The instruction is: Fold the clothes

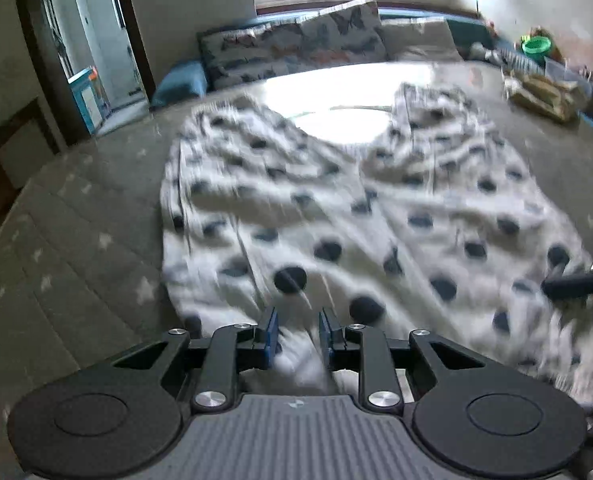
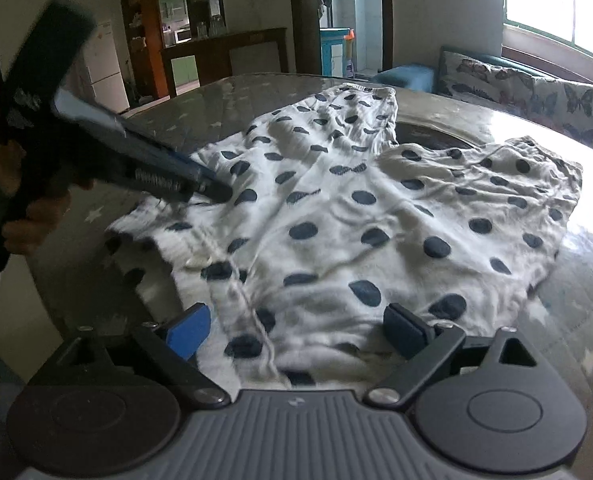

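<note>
White shorts with dark polka dots (image 1: 356, 216) lie spread flat on the table, legs pointing away from me; they also show in the right wrist view (image 2: 356, 220). My left gripper (image 1: 298, 334) is shut on a bunch of the shorts' near edge at the waistband. It shows from the side in the right wrist view (image 2: 212, 190), tips on the cloth's left edge. My right gripper (image 2: 298, 330) is open, its fingers wide apart over the shorts' near edge, with cloth lying between them. Its finger (image 1: 576, 282) reaches in at the right edge of the left wrist view.
The round table (image 1: 76, 240) has a grey star-print cover under glass. A sofa with butterfly cushions (image 1: 296, 44) stands behind it under a window. Baskets and a green bowl (image 1: 536, 46) sit at the far right. A doorway (image 2: 336, 12) and cabinets lie beyond.
</note>
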A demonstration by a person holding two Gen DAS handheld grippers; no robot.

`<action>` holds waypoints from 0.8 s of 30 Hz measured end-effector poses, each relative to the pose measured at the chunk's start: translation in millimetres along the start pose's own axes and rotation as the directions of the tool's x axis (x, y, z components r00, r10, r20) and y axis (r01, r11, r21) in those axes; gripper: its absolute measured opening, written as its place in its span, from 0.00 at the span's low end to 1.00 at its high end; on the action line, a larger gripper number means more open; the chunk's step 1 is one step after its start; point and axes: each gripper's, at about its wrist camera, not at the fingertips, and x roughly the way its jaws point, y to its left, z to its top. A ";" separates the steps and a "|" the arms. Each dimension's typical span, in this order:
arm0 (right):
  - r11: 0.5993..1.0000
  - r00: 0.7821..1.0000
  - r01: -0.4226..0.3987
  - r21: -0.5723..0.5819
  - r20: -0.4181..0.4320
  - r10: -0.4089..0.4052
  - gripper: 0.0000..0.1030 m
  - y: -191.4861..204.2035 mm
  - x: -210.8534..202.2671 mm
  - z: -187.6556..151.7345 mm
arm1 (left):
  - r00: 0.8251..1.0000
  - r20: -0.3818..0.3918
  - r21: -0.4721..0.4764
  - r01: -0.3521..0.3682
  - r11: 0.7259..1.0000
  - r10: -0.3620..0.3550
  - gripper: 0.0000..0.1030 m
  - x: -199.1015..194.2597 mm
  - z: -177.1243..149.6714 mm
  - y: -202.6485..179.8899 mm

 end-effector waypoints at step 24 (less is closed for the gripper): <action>0.994 0.998 0.053 0.094 -0.030 -0.051 0.88 -58.9 -11.1 9.3 | 0.991 0.092 0.041 0.089 0.995 -0.093 0.38 -33.7 8.7 -25.2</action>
